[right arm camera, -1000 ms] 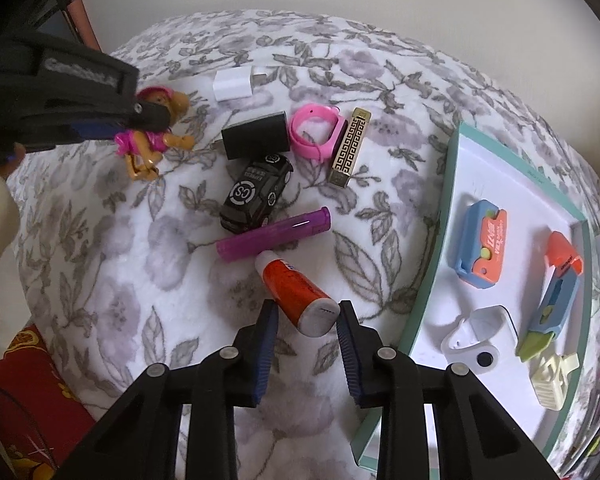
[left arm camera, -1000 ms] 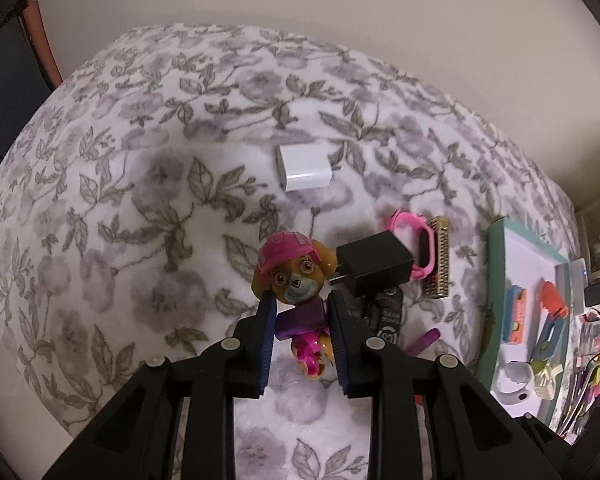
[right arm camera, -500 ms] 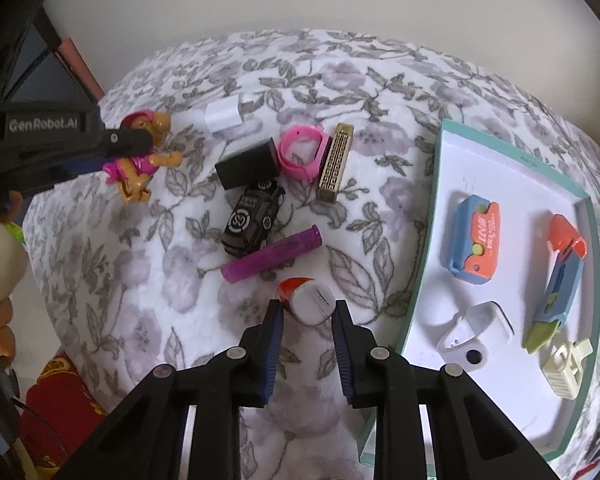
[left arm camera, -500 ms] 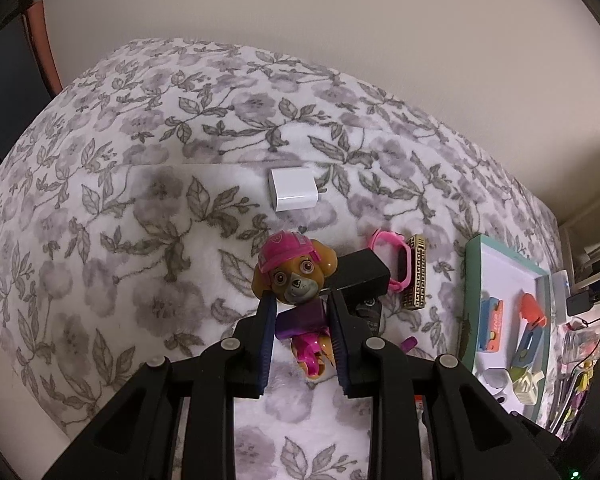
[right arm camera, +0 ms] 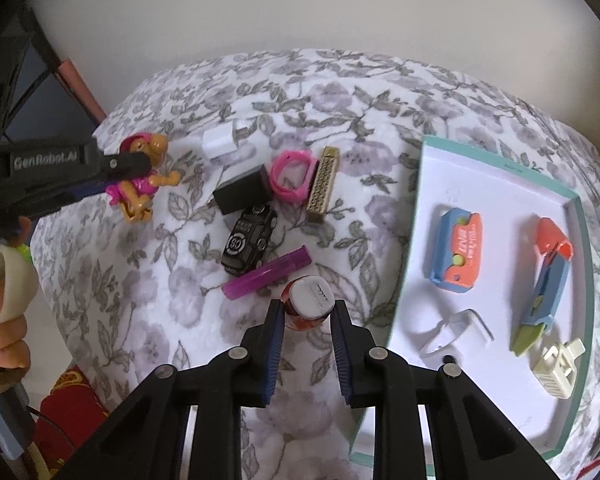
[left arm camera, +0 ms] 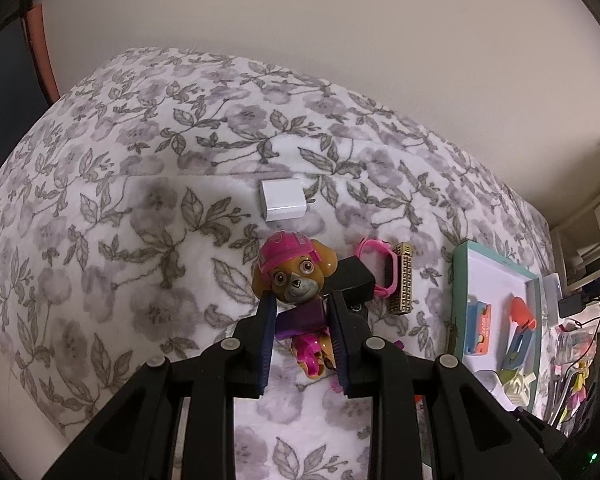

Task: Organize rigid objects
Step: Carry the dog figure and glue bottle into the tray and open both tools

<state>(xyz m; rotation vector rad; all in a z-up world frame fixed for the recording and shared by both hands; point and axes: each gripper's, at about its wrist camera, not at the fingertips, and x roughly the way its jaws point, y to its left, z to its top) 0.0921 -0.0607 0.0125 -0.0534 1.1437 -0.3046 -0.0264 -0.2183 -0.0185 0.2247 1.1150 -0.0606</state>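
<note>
A toy dog with a pink helmet hangs above the flowered bedspread, and my left gripper is shut on its purple body. The right wrist view shows the same dog at the far left, held by a black finger. My right gripper is shut on an orange tube, whose white cap faces the camera. The tube is lifted just left of a teal-rimmed white tray.
On the spread lie a white charger, a black block, a pink band, a gold bar, a black toy car and a purple tube. The tray holds several small toys and a white clip.
My right gripper closed on the orange tube and raised it, tipping it up so its cap faces the camera. The left gripper keeps its hold on the dog and has tilted slightly.
</note>
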